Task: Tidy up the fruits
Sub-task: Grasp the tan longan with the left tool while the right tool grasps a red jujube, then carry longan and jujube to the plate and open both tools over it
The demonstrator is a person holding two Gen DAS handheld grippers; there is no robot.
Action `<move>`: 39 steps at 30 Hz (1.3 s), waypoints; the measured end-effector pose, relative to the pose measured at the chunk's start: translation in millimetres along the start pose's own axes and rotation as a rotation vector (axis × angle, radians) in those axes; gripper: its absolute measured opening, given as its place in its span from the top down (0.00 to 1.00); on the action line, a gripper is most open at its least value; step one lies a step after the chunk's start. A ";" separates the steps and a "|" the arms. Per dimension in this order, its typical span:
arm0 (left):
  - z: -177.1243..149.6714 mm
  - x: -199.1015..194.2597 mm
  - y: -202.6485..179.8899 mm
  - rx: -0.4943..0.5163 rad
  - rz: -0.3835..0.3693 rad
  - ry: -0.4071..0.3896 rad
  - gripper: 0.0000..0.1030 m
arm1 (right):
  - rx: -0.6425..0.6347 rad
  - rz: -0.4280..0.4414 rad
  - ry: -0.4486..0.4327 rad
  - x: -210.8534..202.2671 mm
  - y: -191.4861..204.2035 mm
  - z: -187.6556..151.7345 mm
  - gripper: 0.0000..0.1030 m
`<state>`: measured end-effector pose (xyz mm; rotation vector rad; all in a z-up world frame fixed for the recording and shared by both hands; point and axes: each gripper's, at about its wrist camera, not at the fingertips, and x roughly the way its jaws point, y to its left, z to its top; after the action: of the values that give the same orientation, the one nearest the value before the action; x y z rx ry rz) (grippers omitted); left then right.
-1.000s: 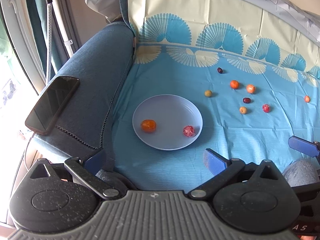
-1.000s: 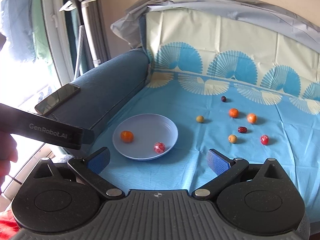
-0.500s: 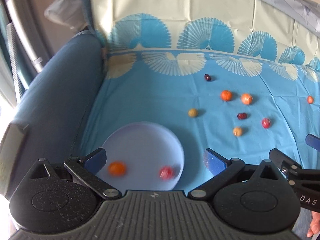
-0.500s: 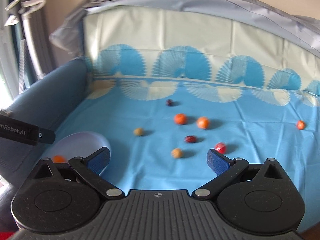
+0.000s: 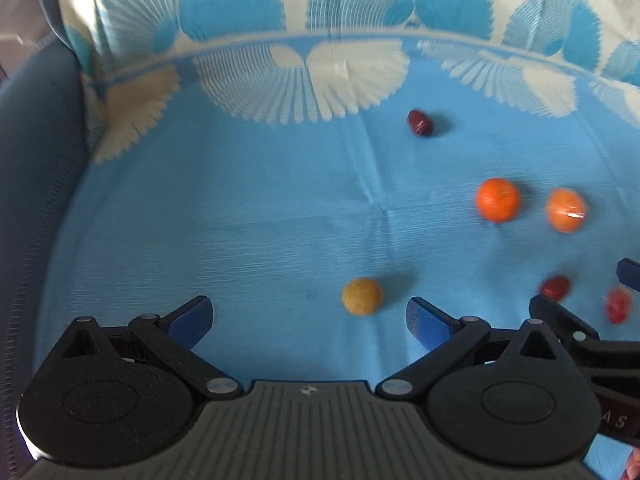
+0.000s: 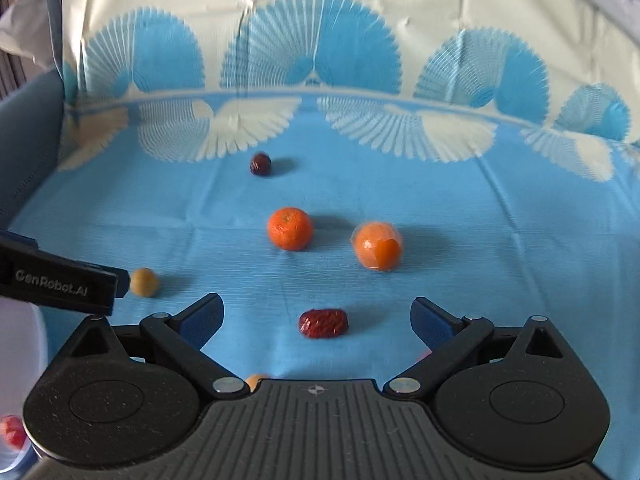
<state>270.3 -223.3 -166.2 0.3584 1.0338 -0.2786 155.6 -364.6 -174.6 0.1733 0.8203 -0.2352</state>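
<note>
Loose fruits lie on the blue cloth (image 5: 280,220). My left gripper (image 5: 308,316) is open and low over the cloth; a round yellow-brown fruit (image 5: 362,296) sits between its fingers, nearer the right one. My right gripper (image 6: 318,314) is open too, with a wrinkled red date (image 6: 323,323) between its fingertips on the cloth. Beyond lie an orange (image 6: 289,228), a wrapped orange (image 6: 377,246) and a dark date (image 6: 261,164). The pale plate (image 6: 18,340) shows at the left edge with a red fruit (image 6: 10,432) in it.
The sofa's blue armrest (image 5: 36,200) bounds the left side, and the cloth rises up the backrest (image 6: 320,20) behind the fruits. A red fruit (image 5: 618,306) lies far right. The left gripper's body (image 6: 60,284) crosses the right wrist view.
Both grippers have moved forward and to the right, away from the plate and down among the loose fruits. The plate has left the left wrist view. Both stay open.
</note>
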 end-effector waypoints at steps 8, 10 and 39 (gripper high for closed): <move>2.7 43.5 -0.3 0.028 0.002 0.057 0.00 | -0.039 -0.033 0.067 43.5 -3.8 -13.2 0.08; 2.0 43.2 0.3 0.030 0.000 0.045 0.04 | -0.028 -0.035 0.062 42.4 -3.6 -14.9 0.10; -127.9 -254.0 56.8 -0.041 -0.184 -0.195 0.73 | -0.050 0.077 -0.195 -226.7 33.2 -40.0 0.67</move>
<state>69.1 -104.1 5.2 0.1943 0.8803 -0.4481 -12.6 -291.2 -31.7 0.1324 0.6244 -0.1558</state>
